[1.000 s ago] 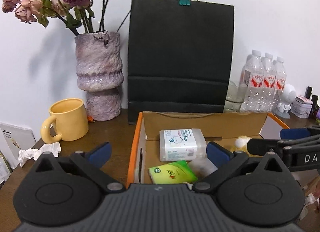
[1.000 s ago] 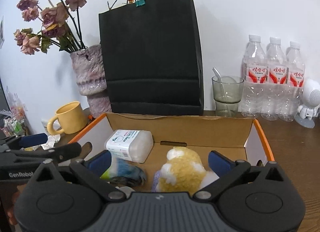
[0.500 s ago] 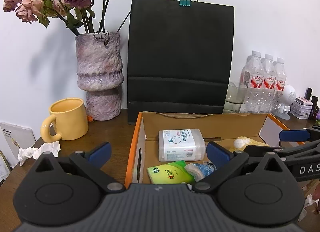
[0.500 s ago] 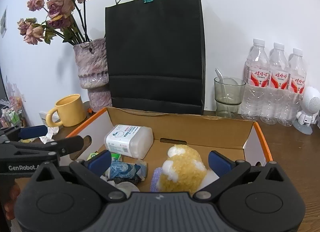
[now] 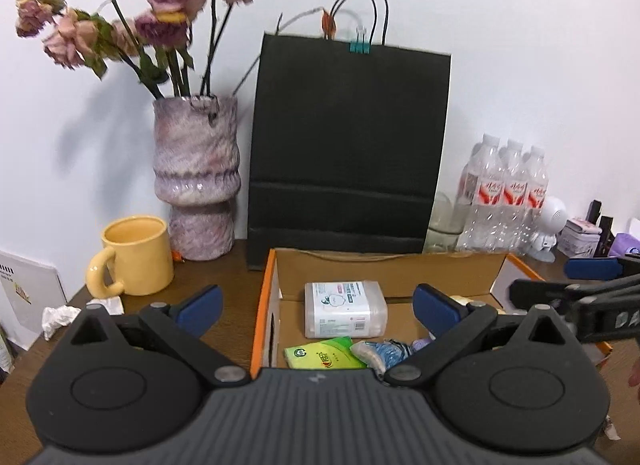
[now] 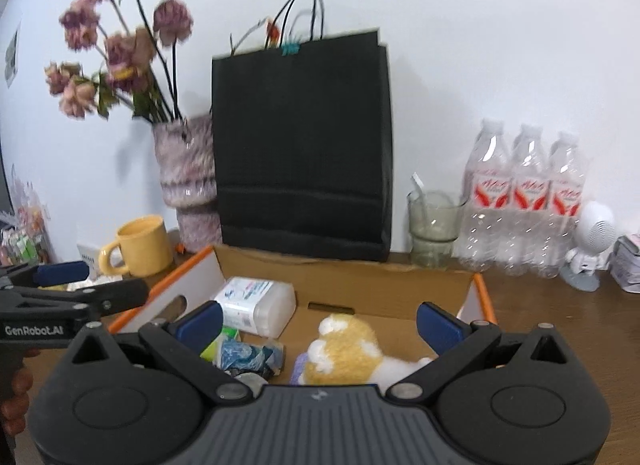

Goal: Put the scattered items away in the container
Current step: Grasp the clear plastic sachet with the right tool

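An open cardboard box (image 5: 384, 269) with orange edges sits on the wooden table; it also shows in the right wrist view (image 6: 352, 285). Inside lie a white wipes pack (image 5: 345, 309) (image 6: 256, 305), a green tissue pack (image 5: 320, 357), a crumpled blue wrapper (image 5: 380, 351) (image 6: 244, 357) and a yellow-and-white plush toy (image 6: 344, 349). My left gripper (image 5: 318, 305) is open and empty above the box's front left. My right gripper (image 6: 318, 319) is open and empty above the box's front, over the plush.
A yellow mug (image 5: 134, 257), a purple vase of dried roses (image 5: 196, 181) and a black paper bag (image 5: 344, 153) stand behind the box. Water bottles (image 6: 524, 201), a glass (image 6: 434, 225) and a white figurine (image 6: 592, 249) stand at the right. Crumpled tissue (image 5: 60, 315) lies left.
Both grippers have pulled back and risen, so the box sits lower and farther in both views. The blue wrapper now lies in the box beside the green pack.
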Demonstrator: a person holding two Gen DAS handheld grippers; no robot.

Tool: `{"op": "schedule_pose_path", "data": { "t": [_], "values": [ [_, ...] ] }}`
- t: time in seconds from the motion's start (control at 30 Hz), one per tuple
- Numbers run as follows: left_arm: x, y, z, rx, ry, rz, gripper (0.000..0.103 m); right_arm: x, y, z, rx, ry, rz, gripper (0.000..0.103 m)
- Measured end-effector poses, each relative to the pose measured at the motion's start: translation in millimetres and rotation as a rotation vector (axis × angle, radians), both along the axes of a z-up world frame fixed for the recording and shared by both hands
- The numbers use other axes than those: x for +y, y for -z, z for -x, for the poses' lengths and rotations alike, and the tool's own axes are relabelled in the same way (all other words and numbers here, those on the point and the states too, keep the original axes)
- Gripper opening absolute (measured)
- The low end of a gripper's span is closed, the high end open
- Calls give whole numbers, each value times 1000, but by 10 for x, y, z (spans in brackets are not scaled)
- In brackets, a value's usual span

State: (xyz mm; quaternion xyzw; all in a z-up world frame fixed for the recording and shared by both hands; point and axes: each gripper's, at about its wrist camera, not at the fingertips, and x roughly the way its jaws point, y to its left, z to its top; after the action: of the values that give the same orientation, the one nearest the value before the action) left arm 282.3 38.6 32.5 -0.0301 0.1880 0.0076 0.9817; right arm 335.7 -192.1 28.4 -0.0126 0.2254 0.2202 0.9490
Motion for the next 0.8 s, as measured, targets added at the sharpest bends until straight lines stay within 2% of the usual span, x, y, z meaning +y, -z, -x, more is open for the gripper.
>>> {"op": "schedule_pose_path", "data": {
  "t": [0.13, 0.27, 0.47, 0.8],
  "values": [
    [54, 26, 168, 9, -4, -16, 103, -201, -31, 181, -13, 19, 13, 103],
    [132, 132, 302, 52, -22, -20, 103, -390, 59, 328, 10, 45, 40, 103],
    [205, 389, 506, 151, -38, -18, 103, -611, 319, 522, 74, 81, 96, 103],
    [194, 761, 826, 270, -73, 7, 103, -897, 877, 774, 202, 173, 154, 103]
  ]
}}
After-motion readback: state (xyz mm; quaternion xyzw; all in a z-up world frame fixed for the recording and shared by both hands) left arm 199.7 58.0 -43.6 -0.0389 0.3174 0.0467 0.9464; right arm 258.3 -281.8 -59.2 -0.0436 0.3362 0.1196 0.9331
